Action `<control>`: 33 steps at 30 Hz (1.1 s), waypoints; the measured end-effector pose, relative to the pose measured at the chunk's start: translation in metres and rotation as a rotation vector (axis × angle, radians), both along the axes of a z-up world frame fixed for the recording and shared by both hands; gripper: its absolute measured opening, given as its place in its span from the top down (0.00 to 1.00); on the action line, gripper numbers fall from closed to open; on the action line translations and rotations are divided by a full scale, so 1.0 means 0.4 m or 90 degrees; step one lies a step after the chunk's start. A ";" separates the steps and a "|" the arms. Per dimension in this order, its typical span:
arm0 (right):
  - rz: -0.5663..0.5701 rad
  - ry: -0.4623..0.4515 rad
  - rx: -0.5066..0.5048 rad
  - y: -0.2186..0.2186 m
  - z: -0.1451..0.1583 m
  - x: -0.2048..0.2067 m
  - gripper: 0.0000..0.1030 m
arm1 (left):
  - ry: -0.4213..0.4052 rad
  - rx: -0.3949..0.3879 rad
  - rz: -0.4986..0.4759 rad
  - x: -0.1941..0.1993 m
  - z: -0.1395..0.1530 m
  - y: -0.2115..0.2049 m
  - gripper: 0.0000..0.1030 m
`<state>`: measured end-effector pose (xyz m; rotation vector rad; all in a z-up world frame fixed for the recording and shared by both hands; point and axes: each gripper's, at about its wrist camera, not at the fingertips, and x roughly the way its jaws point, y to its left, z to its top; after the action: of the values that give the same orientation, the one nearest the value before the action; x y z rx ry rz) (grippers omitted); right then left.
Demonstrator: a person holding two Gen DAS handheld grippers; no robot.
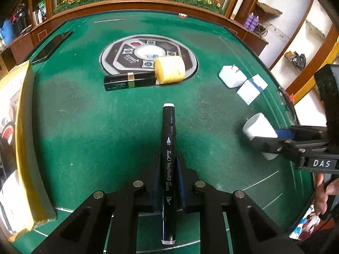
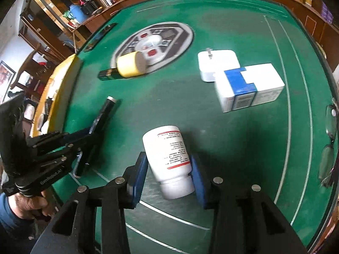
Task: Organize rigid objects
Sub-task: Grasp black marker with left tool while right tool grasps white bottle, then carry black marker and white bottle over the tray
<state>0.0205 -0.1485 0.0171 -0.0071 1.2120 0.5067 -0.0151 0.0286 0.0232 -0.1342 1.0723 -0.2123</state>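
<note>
My left gripper (image 1: 169, 167) is shut on a black art marker (image 1: 168, 148) that points away along the fingers, over the green felt table (image 1: 84, 116). My right gripper (image 2: 169, 169) is shut on a white pill bottle (image 2: 167, 154) with red and black print, its cap toward the camera. In the left wrist view the bottle (image 1: 257, 129) and the right gripper (image 1: 275, 139) show at the right. In the right wrist view the marker (image 2: 104, 114) and the left gripper (image 2: 84, 135) show at the left.
A yellow tape roll (image 1: 169, 69) and a black lipstick tube (image 1: 129, 80) lie by the round centre panel (image 1: 148, 53). A white charger plug (image 2: 218, 63) and a white and blue box (image 2: 250, 86) lie to the right. A yellow box (image 1: 23, 139) stands at the left edge.
</note>
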 end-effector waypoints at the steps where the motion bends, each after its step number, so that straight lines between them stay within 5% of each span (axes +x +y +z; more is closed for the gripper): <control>1: 0.004 0.001 0.002 0.008 0.004 -0.005 0.62 | -0.003 -0.003 0.002 -0.003 0.006 0.004 0.86; 33: 0.146 -0.025 0.022 0.349 0.086 -0.045 0.62 | -0.153 -0.059 0.201 -0.165 0.227 0.392 0.86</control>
<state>0.0023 -0.0091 0.0515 -0.1267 1.1701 0.7249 -0.0809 0.1852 0.1142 -0.3493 0.7903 0.0078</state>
